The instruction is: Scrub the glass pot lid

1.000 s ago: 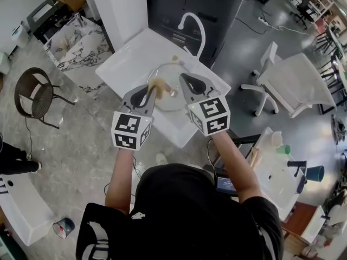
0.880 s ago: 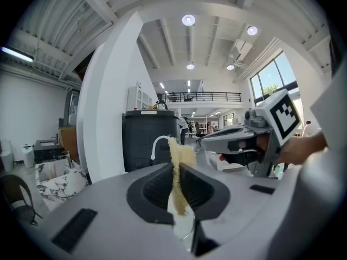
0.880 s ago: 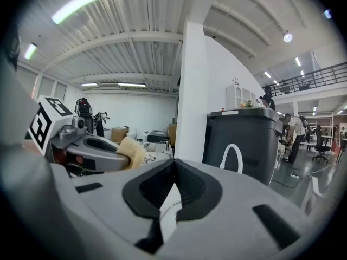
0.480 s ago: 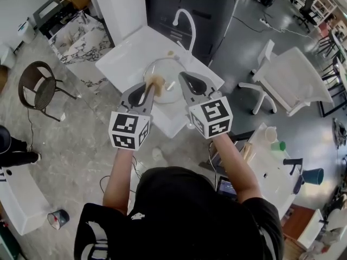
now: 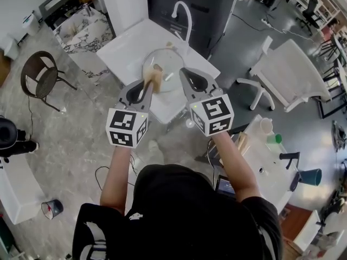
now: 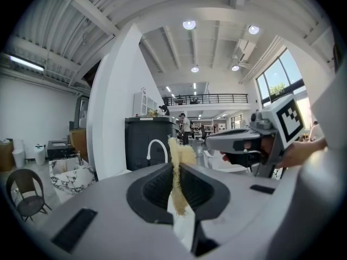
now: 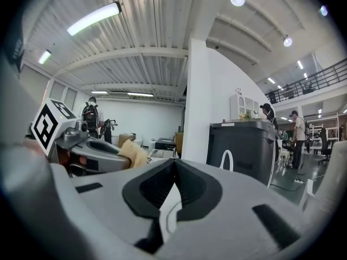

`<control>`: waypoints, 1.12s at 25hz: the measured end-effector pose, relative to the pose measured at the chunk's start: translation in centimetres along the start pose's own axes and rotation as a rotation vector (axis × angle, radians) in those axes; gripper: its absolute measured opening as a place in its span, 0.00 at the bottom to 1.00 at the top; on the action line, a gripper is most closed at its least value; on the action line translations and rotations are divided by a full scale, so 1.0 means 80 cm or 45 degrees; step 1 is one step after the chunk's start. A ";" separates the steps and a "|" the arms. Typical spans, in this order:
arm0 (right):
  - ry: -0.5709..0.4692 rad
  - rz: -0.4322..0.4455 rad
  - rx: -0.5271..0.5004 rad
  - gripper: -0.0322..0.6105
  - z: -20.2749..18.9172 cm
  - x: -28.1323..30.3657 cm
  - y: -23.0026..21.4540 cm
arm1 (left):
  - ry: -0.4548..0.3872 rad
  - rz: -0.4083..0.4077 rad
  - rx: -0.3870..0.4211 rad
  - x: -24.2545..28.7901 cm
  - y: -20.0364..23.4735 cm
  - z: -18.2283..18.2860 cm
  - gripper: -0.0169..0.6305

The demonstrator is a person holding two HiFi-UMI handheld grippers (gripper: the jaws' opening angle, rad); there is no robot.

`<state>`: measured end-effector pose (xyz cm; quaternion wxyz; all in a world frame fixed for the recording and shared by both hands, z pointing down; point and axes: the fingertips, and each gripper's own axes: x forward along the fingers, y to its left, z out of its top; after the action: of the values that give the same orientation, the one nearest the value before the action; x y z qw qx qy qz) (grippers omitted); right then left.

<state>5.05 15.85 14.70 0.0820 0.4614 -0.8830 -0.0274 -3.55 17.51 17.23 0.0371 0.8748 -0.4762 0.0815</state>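
The round glass pot lid (image 5: 165, 64) lies flat in the white sink unit (image 5: 127, 50), below the white curved faucet (image 5: 182, 12). My left gripper (image 5: 149, 83) hovers over the lid's near left edge, shut on a tan scrub sponge (image 5: 154, 75). The sponge (image 6: 179, 158) sticks up between those jaws in the left gripper view. My right gripper (image 5: 183, 73) hangs beside it at the lid's near right edge, shut with nothing in it (image 7: 174, 161). Both gripper views look out nearly level, so neither shows the lid.
A dark cabinet (image 5: 190, 4) stands behind the sink and a white pillar (image 5: 122, 1) to its left. A white chair (image 5: 287, 72) is at the right, a brown chair (image 5: 40, 83) at the left. A side table with cups (image 5: 271, 156) stands right of me.
Both grippers have drawn back from over the lid's middle to its near edge, still side by side. The sink sits higher and smaller in the head view. The sponge stays clamped.
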 end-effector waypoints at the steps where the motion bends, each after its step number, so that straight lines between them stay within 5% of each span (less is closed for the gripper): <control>1: -0.001 0.000 0.000 0.05 -0.001 -0.007 0.002 | -0.001 0.004 -0.001 -0.005 -0.004 -0.001 0.06; 28: -0.037 -0.004 -0.017 0.05 -0.008 -0.086 0.046 | -0.061 0.034 0.028 -0.077 -0.063 -0.003 0.06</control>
<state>6.02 23.61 14.94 0.0721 0.4618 -0.8831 -0.0401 -2.62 25.42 16.47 0.0148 0.8703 -0.4878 0.0663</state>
